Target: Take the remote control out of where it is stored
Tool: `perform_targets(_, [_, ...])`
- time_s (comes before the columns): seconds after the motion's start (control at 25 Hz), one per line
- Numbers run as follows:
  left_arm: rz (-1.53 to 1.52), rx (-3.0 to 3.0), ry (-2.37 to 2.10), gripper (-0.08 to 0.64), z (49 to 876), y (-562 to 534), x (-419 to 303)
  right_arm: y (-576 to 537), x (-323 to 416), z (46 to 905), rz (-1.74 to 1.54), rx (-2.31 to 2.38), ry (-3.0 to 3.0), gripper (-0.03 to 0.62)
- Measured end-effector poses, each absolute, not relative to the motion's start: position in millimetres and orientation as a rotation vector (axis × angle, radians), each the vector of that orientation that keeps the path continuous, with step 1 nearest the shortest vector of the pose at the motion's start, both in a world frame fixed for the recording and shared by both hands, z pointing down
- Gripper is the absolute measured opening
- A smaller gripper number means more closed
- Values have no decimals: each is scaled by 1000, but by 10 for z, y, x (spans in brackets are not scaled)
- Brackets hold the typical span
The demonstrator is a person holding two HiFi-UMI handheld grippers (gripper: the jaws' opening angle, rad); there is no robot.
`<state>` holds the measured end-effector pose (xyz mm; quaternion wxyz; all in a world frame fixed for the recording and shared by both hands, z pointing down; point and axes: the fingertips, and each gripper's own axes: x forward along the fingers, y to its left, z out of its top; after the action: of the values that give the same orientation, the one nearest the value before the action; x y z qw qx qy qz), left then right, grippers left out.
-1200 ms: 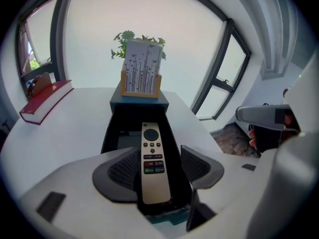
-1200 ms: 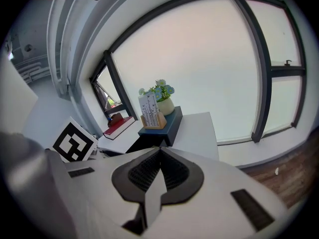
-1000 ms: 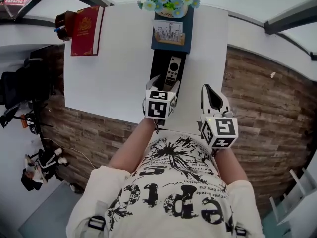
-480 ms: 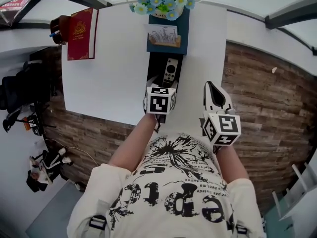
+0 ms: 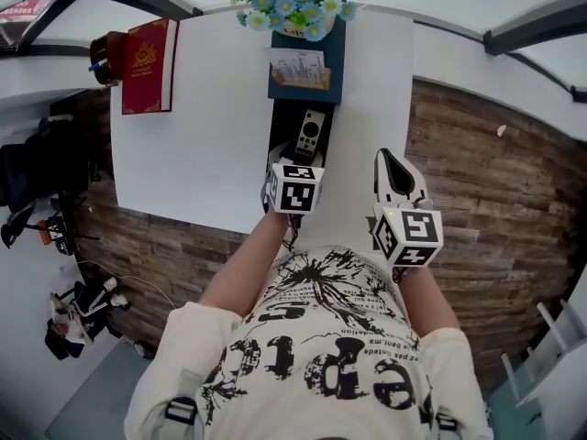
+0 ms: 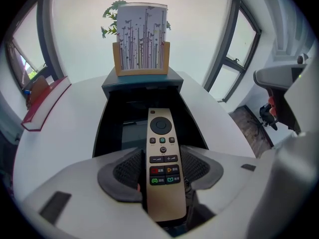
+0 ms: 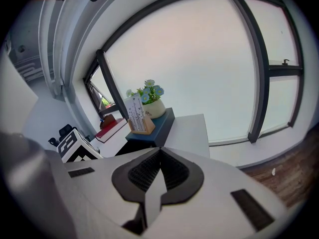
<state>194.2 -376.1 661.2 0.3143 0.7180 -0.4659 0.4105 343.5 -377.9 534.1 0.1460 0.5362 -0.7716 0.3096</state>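
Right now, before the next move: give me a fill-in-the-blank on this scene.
1. The left gripper is shut on the ____.
2. The right gripper is ____, nothing between its jaws.
3. Ahead of the left gripper, the blue box has its black ____ pulled open.
Missing: remote control; shut; drawer.

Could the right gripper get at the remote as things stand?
Probably not readily. The left gripper is shut on the remote, covering its near end, and the right gripper sits off to the side with its fingers closed. Only the remote's far end, over the open drawer, is free.
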Motion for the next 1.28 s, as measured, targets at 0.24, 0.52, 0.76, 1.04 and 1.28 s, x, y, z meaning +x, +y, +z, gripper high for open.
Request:
perform_targets(0.24, [1062, 1884, -1210, 218, 6595, -3741, 1932, -3738, 3377, 5192, 862, 1550, -2250, 2])
perform_targets(0.52, [984, 1919, -1232, 218, 6349, -3723, 1928, -3751, 3254, 4898, 822, 1584, -2318, 2])
perform_targets(0.76, [865, 2058, -1340, 218, 5751, -3712, 1922, -3593, 3095, 4697, 770, 1572, -2367, 2])
perform_targets(1.04, [546, 2220, -1468, 218, 4760, -3829, 1890, -3512, 2964, 4441, 645, 1581, -2402, 2])
perform_targets(1.28, [241, 2398, -1542, 218, 3841, -3783, 1881, -3453, 2883, 4197, 537, 1615, -2445, 2])
